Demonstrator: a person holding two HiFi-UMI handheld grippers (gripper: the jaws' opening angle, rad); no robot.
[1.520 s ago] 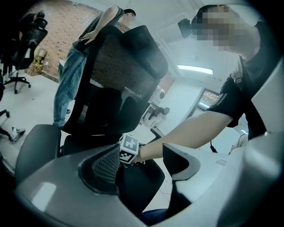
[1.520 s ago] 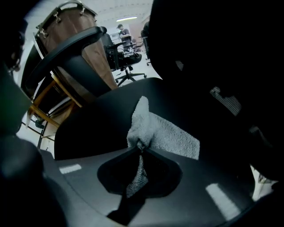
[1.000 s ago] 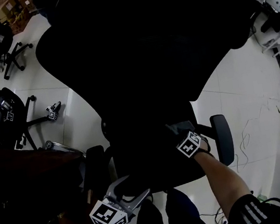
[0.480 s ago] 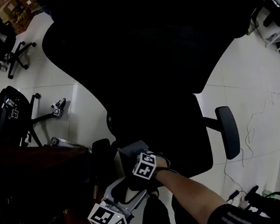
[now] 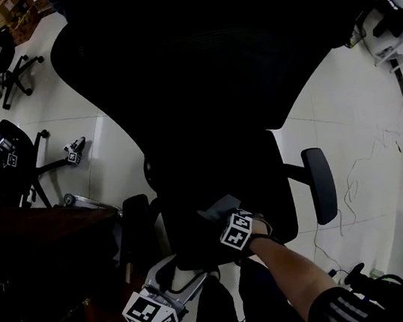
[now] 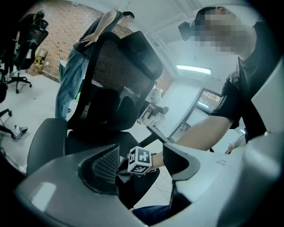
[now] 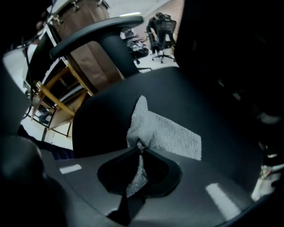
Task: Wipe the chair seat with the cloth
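Note:
A black office chair fills the head view, its seat (image 5: 219, 176) below the wide backrest (image 5: 207, 49). My right gripper (image 5: 224, 219) is low over the seat's front part, shut on a grey cloth (image 5: 217, 208). The right gripper view shows that cloth (image 7: 162, 133) spread flat on the seat (image 7: 204, 97), one corner pinched between the closed jaws of the right gripper (image 7: 140, 145). My left gripper (image 5: 182, 270) hangs at the seat's front left edge, open and empty. In its own view the left gripper (image 6: 142, 162) frames the right gripper's marker cube.
Armrests stand at the seat's left (image 5: 135, 212) and right (image 5: 319, 185). A dark wooden desk (image 5: 41, 250) is close on the left. More chairs (image 5: 8, 160) stand farther left, and cables (image 5: 357, 185) lie on the white floor. A person (image 6: 73, 75) stands behind the backrest.
The right gripper dragged the cloth from the seat's right side to its left, then back toward the middle. The left gripper stayed at the front edge.

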